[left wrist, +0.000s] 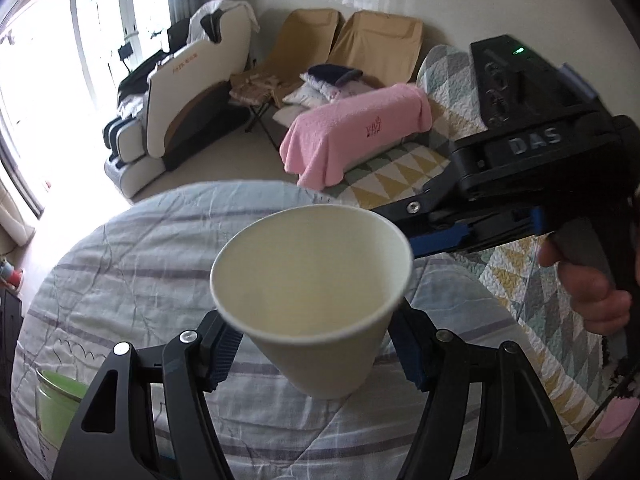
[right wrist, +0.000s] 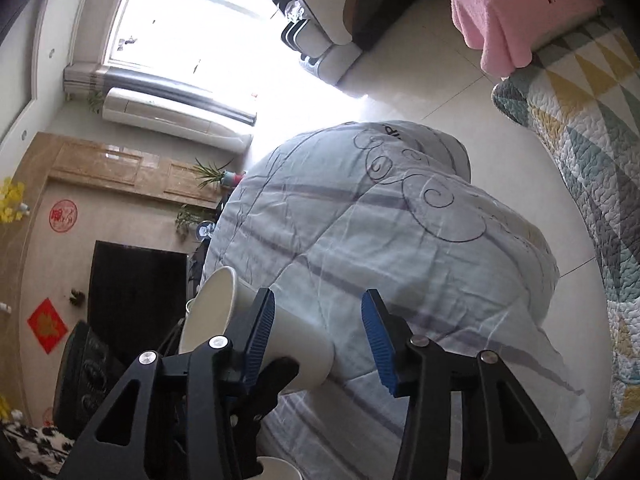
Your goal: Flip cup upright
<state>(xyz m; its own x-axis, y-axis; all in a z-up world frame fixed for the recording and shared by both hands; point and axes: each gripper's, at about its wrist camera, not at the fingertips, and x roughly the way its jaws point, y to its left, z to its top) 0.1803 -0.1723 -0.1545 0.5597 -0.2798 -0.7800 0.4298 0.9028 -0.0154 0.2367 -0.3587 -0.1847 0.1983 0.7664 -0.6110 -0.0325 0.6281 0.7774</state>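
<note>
White paper cup (left wrist: 316, 300) upright, clamped between left tongs (left wrist: 318, 356).

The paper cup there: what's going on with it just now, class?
A person holds a gripper in each hand over a quilt-covered surface. The left gripper is shut on the white paper cup, lifted clear with its mouth tilted up toward the camera. The right gripper is open beside the cup, one of its blue fingers crossing it. A green cup sits at the left.
</note>
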